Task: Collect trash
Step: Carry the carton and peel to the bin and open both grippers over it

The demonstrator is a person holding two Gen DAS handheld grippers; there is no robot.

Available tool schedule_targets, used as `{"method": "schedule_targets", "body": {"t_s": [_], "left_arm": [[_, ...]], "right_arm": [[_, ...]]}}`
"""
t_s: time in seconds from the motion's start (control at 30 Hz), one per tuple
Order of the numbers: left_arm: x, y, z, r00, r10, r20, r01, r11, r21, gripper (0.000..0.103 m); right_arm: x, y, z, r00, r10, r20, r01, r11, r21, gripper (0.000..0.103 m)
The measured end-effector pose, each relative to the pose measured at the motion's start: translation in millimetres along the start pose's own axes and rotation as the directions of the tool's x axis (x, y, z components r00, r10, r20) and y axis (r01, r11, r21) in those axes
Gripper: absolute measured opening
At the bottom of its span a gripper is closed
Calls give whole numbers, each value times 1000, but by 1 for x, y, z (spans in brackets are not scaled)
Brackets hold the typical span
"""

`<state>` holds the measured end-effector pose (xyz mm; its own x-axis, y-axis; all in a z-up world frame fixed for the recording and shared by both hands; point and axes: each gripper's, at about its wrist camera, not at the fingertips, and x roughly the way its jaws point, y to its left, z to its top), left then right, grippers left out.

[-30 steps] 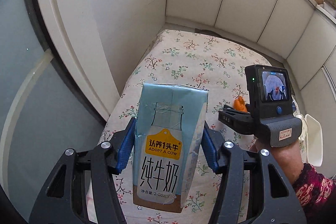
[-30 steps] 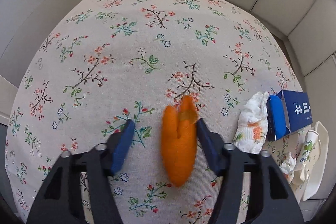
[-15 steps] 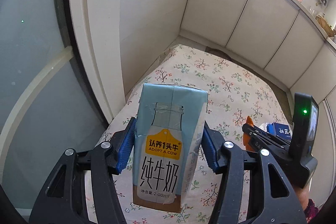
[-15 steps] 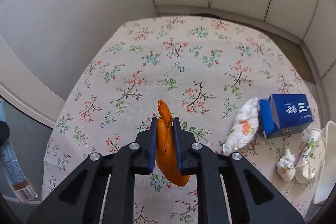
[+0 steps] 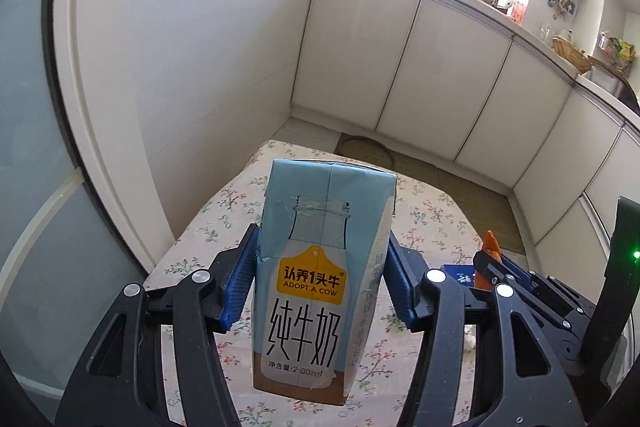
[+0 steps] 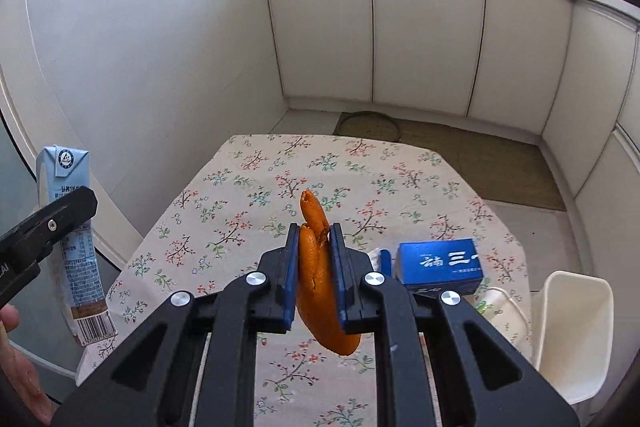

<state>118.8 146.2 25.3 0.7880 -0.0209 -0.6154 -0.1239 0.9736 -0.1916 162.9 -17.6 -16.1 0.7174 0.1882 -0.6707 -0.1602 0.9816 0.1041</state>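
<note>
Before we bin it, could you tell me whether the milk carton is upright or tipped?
Upright: the milk carton is gripped by the left gripper above the table, its print reading level and its folded top uppermost.

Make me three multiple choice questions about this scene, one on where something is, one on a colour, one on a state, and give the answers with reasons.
1. Where is the blue box?
A. on the floral tablecloth
B. on the floor mat
C. in the white bin

2. What colour is the peel in the right gripper?
A. green
B. orange
C. white

3. What is the left gripper doing?
A. hanging open, holding nothing
B. shut on the milk carton
C. shut on the blue box

Answers:
1. A, the box lies on the cloth, right of the peel.
2. B, it shows orange between the blue pads.
3. B, both pads press the carton's sides.
</note>
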Motion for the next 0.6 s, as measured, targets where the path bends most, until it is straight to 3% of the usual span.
{"method": "schedule_targets", "body": {"t_s": [0.37,0.6], "left_arm": [[6,-96,-4,989,-134,60,129,988,80,55],[19,-145,-18,981,-188,40,181,975,132,55]], "right_arm": [[-55,-95,-1,989,-130,75,127,991,39,15],[-71,-157,-13,966,-241,89,231,967,106,15]]}}
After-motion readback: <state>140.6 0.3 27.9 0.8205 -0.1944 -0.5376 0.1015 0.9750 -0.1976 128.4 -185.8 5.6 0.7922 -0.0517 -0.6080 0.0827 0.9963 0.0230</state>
